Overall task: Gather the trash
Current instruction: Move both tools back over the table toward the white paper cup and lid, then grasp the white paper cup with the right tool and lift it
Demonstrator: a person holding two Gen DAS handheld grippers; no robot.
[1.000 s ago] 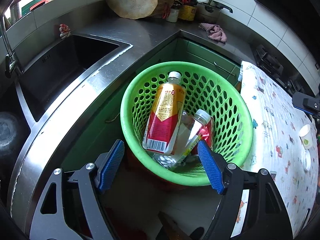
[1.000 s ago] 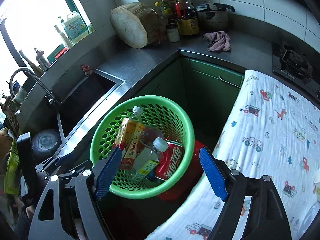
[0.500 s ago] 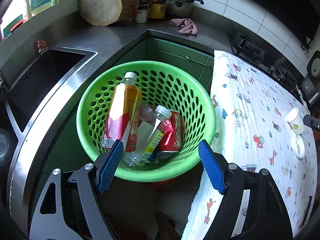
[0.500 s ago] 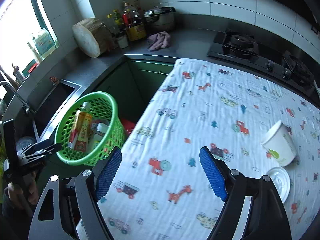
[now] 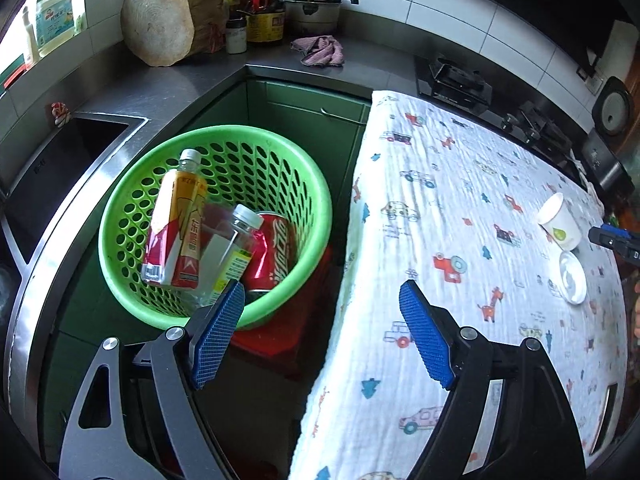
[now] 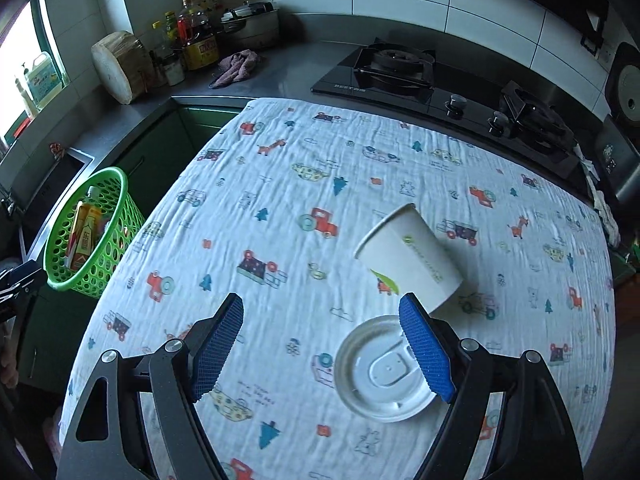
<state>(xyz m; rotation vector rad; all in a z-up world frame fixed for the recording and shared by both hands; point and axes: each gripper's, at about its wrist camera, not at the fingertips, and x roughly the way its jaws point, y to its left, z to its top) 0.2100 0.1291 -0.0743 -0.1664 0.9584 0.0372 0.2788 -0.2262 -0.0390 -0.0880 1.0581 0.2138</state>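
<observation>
Swung away from the green basket [image 6: 86,232] and over the table [image 6: 280,184]. Left claw [image 5: 320,336] empty, opening, far from the cup [image 5: 560,220]. Right claw [image 6: 320,344] wide, empty, nearer: lid [image 6: 376,372] just below, cup [image 6: 408,256] tipped over ahead, mouth up-left.

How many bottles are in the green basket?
2. The yellow-and-red bottle leans on the left side of the green basket; the clear bottle lies beside the red can. More could be hidden underneath.
</observation>
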